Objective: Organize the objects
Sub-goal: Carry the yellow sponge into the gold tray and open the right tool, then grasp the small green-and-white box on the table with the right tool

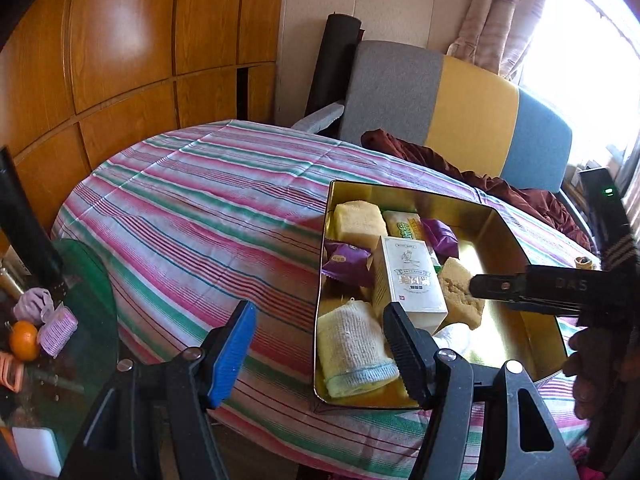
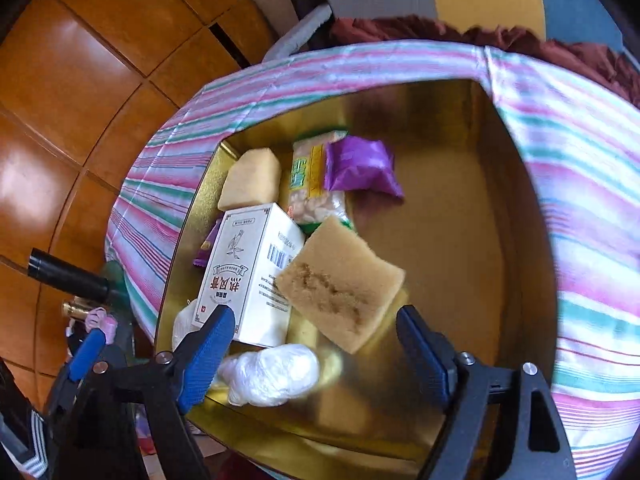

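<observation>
A gold tin tray point(image 1: 508, 232) point(image 2: 448, 208) sits on the striped tablecloth. It holds a white box point(image 1: 408, 280) point(image 2: 244, 272), a brown sponge point(image 1: 460, 292) point(image 2: 340, 284), a pale sponge point(image 1: 356, 220) point(image 2: 250, 182), purple packets point(image 1: 346, 260) point(image 2: 360, 166), a nut packet point(image 2: 310, 182), a yellow cloth point(image 1: 352, 348) and a crumpled white bag point(image 2: 272, 374). My left gripper point(image 1: 320, 354) is open and empty at the tray's left edge. My right gripper point(image 2: 316, 356) is open and empty just above the tray, with the brown sponge lying free between and beyond its fingers.
The striped tablecloth point(image 1: 192, 208) covers a round table. A grey, yellow and blue sofa point(image 1: 472, 100) with a maroon cloth point(image 1: 460, 164) stands behind it. At the left, a glass side table point(image 1: 92, 320) carries an orange point(image 1: 24, 340) and a pink item point(image 1: 58, 330).
</observation>
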`<action>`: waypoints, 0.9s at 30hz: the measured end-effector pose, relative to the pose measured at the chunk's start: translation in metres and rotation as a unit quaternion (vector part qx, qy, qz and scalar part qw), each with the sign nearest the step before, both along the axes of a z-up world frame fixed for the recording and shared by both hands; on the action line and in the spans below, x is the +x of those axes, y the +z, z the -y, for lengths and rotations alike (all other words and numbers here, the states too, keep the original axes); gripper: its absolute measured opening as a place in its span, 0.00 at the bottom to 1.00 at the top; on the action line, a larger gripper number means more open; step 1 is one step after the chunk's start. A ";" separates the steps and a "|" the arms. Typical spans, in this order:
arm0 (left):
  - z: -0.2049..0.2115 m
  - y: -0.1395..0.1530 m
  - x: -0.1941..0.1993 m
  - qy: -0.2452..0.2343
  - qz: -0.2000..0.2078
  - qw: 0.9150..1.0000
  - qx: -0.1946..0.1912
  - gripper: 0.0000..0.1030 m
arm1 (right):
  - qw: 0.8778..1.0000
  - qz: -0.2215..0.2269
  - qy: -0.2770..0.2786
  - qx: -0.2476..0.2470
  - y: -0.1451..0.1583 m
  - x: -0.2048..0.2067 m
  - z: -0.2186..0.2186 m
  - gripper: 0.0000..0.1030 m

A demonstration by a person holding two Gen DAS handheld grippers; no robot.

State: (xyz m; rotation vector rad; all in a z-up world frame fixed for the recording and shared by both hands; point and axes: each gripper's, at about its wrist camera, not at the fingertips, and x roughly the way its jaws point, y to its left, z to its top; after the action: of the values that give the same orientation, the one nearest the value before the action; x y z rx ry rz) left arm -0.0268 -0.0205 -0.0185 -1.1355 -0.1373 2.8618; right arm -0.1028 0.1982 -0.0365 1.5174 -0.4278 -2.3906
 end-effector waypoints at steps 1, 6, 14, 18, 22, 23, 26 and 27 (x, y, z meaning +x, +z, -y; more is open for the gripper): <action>-0.001 0.001 0.001 -0.002 -0.001 1.000 -0.001 0.65 | 1.000 -0.009 -0.001 0.007 0.006 0.005 -0.002 0.82; -0.010 0.006 0.005 -0.014 -0.010 1.000 -0.012 0.66 | 0.997 -0.061 -0.005 0.043 0.028 0.024 -0.014 0.82; -0.029 0.013 0.011 -0.038 -0.016 0.999 -0.026 0.67 | 0.994 -0.086 -0.042 0.056 0.043 0.048 -0.058 0.82; -0.039 0.016 0.014 -0.052 -0.020 0.998 -0.031 0.67 | 0.993 -0.083 -0.069 0.055 0.043 0.060 -0.086 0.82; -0.051 0.019 0.016 -0.066 -0.024 0.997 -0.037 0.67 | 0.990 -0.077 -0.097 0.067 0.041 0.070 -0.116 0.82; -0.054 0.019 0.017 -0.070 -0.025 0.996 -0.039 0.67 | 0.989 -0.074 -0.106 0.070 0.040 0.073 -0.124 0.82; -0.063 0.021 0.017 -0.084 -0.028 0.995 -0.042 0.67 | 0.985 -0.061 -0.140 0.084 0.036 0.083 -0.155 0.82; -0.066 0.021 0.017 -0.089 -0.029 0.995 -0.043 0.67 | 0.983 -0.055 -0.152 0.087 0.034 0.087 -0.167 0.82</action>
State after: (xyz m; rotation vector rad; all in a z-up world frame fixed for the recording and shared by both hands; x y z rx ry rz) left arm -0.0094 0.0456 0.0029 -1.0212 0.0876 2.7621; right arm -0.0163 0.3656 -0.0026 1.4696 -0.4666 -2.7996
